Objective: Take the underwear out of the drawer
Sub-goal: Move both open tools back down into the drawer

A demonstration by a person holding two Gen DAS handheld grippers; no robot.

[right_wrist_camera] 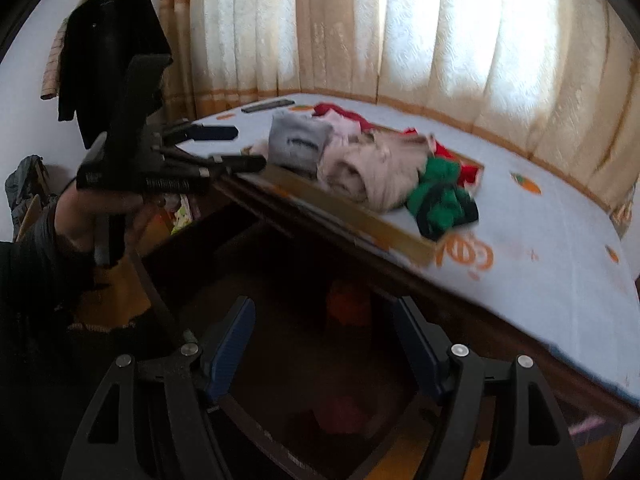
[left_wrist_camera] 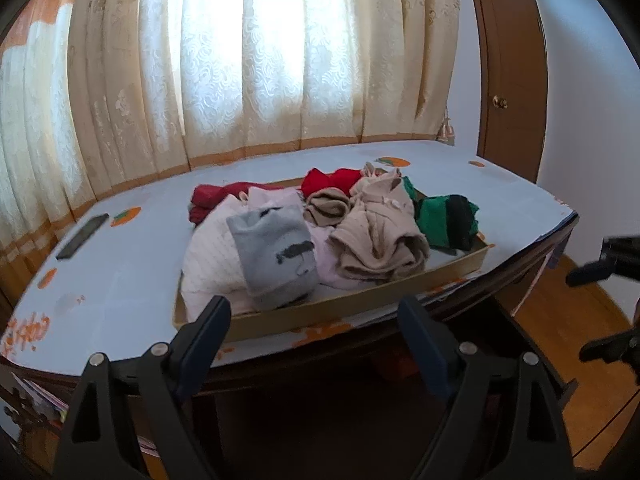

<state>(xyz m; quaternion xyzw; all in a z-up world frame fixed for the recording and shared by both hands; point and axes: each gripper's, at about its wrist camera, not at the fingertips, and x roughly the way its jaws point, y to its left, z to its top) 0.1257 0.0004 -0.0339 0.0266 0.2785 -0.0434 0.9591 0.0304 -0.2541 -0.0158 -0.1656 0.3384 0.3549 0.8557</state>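
Observation:
Below the table edge a dark wooden drawer [right_wrist_camera: 280,280] stands pulled out. Dim orange-red cloth [right_wrist_camera: 348,304] and pinkish cloth [right_wrist_camera: 340,412] lie in it, too dark to identify. My right gripper [right_wrist_camera: 324,308] hangs open above the drawer with nothing between its fingers; its fingers also show at the right edge of the left wrist view [left_wrist_camera: 588,312]. My left gripper [left_wrist_camera: 314,312] is open and empty just in front of a cardboard tray [left_wrist_camera: 360,300] on the table; a hand holds it up at the left [right_wrist_camera: 240,148].
The tray holds a grey garment [left_wrist_camera: 276,256], beige ones [left_wrist_camera: 376,240], a green-and-black one [left_wrist_camera: 444,220] and red ones [left_wrist_camera: 332,180]. A black flat device [left_wrist_camera: 82,236] lies on the blue tablecloth. Curtains hang behind, a brown door [left_wrist_camera: 516,80] stands right, and dark clothes [right_wrist_camera: 108,52] hang left.

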